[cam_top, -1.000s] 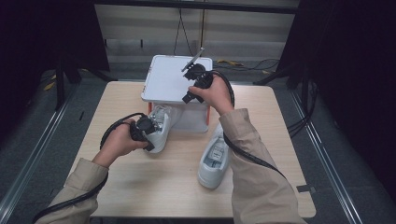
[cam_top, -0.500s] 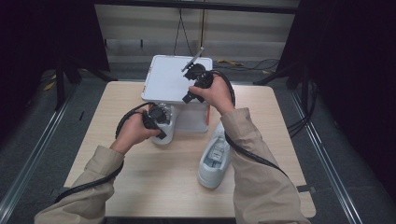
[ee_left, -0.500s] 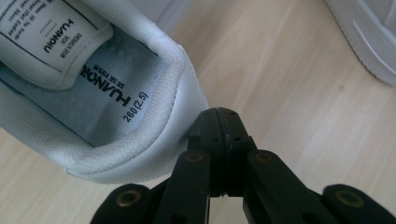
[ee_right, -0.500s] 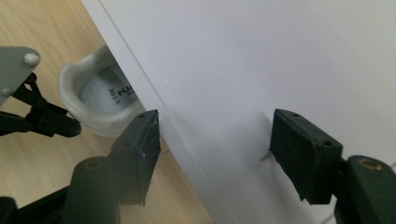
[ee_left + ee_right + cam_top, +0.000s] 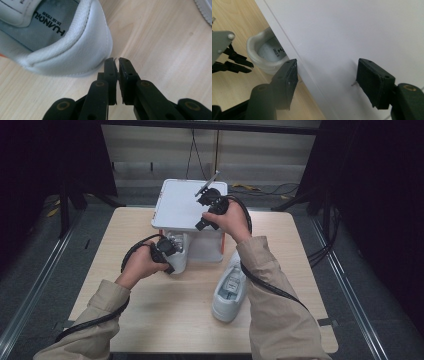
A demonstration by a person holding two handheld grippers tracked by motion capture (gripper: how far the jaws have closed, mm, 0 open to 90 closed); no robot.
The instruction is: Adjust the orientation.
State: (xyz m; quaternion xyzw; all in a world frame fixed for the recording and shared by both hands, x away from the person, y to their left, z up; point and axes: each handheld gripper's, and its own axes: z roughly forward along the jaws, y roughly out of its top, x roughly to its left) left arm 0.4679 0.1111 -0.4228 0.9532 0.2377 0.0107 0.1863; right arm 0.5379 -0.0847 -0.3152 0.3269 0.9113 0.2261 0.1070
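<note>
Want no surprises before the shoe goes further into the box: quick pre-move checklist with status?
1. Left gripper shut, nothing between its jaws, just beside the shoe's heel: ok.
2. Lid propped up by the right gripper, jaws spread wide with the lid edge between them: ok.
3. Firm grip on the lid: cannot tell.
4. Shoe part-way under the lid, heel sticking out: not ok yet.
5. Second shoe lying apart on the table: ok.
</note>
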